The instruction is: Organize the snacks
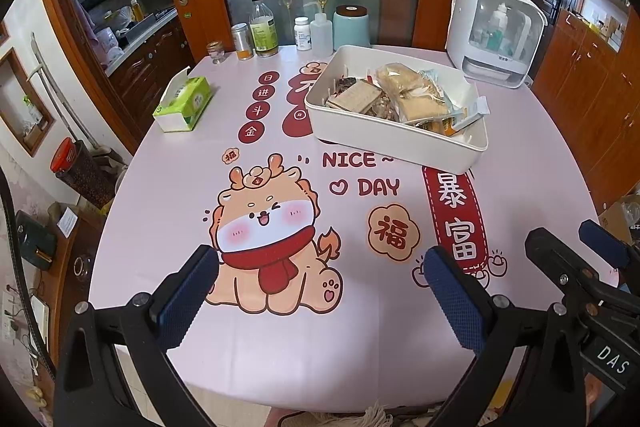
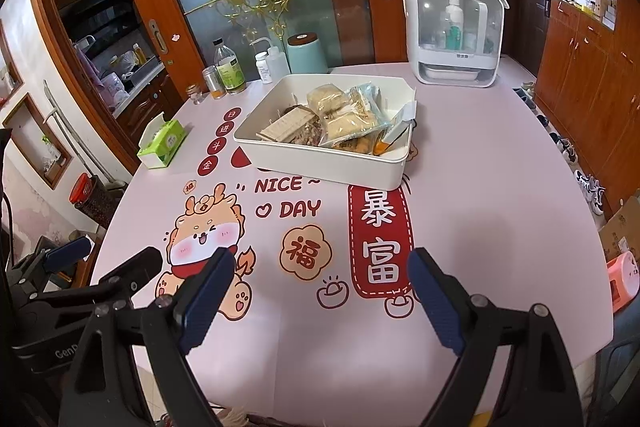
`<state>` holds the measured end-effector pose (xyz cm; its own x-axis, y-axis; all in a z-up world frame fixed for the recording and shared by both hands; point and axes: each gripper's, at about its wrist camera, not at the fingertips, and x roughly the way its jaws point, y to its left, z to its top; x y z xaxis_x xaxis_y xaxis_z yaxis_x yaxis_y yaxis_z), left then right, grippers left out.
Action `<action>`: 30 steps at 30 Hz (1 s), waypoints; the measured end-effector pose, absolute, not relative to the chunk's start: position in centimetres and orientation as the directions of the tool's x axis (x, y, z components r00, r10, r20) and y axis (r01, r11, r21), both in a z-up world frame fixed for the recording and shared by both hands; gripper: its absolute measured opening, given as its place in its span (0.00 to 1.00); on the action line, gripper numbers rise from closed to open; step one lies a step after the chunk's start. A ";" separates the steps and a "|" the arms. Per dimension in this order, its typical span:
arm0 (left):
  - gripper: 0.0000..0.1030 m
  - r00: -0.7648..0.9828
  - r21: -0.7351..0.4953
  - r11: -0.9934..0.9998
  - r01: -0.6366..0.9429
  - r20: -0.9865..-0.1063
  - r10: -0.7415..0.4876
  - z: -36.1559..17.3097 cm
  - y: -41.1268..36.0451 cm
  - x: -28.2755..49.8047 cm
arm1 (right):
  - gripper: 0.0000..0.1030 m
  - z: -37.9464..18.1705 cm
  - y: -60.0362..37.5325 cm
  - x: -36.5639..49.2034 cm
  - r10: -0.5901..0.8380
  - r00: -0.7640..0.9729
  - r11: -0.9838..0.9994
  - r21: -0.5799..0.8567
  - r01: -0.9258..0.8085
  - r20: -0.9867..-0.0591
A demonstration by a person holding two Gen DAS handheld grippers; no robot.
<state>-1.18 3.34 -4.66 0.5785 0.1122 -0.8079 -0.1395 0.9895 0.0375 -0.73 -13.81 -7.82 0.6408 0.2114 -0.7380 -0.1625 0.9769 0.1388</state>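
Your left gripper (image 1: 320,279) hangs over the near edge of the table (image 1: 168,195), jaws spread wide, nothing between the blue pads (image 1: 188,299). Your right gripper (image 2: 320,287) is the same: wide apart, empty, above the near part of the tablecloth. Each one shows in the other's view, side by side, not touching: the right gripper at the right edge of the left wrist view, the left gripper at the left edge of the right wrist view.

The snacks (image 1: 404,95) are all in the white bin (image 1: 392,143), which sits on the far-middle part of the table, well apart from both grippers. The pile holds clear-wrapped pale cakes or breads (image 2: 340,107), a flat wafer-like pack (image 2: 286,125), and orange and white wrappers at the right end (image 2: 400,127). Labels are too small to read. One wrapper end sticks up over the bin's right rim.

No loose snacks lie on the cloth between you and the bin, just the printed cartoon dragon (image 1: 272,227) and red banners.

A green tissue box (image 1: 184,103) sits at the far left of the table. Bottles and jars (image 1: 264,27) stand in a row along the far edge with a teal canister (image 1: 352,25). A white cabinet-style appliance (image 1: 492,31) stands at the far right, behind the bin.
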 end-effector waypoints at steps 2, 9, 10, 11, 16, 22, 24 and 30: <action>0.99 0.578 0.039 0.989 -0.139 -0.808 0.113 -4.7 3.3 -1.1 | 0.87 -7.8 -13.8 -0.7 0.211 0.640 0.977 0.138 -0.163 -0.738; 0.99 0.577 0.038 0.990 -0.139 -0.809 0.112 -4.7 3.3 -1.1 | 0.87 -7.9 -13.8 -0.7 0.212 0.640 0.977 0.140 -0.162 -0.738; 0.99 0.576 0.038 0.990 -0.139 -0.810 0.112 -4.7 3.3 -1.2 | 0.87 -7.8 -13.9 -0.6 0.213 0.640 0.977 0.140 -0.163 -0.738; 0.99 0.575 0.039 0.990 -0.139 -0.810 0.113 -4.8 3.3 -1.1 | 0.87 -7.8 -13.9 -0.6 0.212 0.640 0.977 0.140 -0.163 -0.739; 0.99 0.574 0.039 0.990 -0.139 -0.811 0.113 -4.8 3.3 -1.2 | 0.86 -7.8 -13.9 -0.6 0.212 0.640 0.977 0.139 -0.163 -0.739; 0.99 0.573 0.039 0.990 -0.137 -0.812 0.112 -4.8 3.3 -1.0 | 0.87 -7.9 -13.9 -0.5 0.212 0.638 0.977 0.140 -0.163 -0.740; 0.99 0.573 0.040 0.990 -0.137 -0.812 0.112 -4.8 3.3 -1.0 | 0.87 -7.9 -13.9 -0.5 0.212 0.638 0.977 0.140 -0.162 -0.740; 0.99 0.572 0.040 0.990 -0.138 -0.813 0.113 -4.7 3.3 -0.9 | 0.87 -8.0 -14.0 -0.5 0.213 0.636 0.977 0.141 -0.163 -0.741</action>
<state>-0.86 3.32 -4.71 0.5717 0.1127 -0.8127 -0.1376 0.9897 0.0404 -0.45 -13.95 -7.96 0.6364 0.2129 -0.7414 -0.1625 0.9766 0.1409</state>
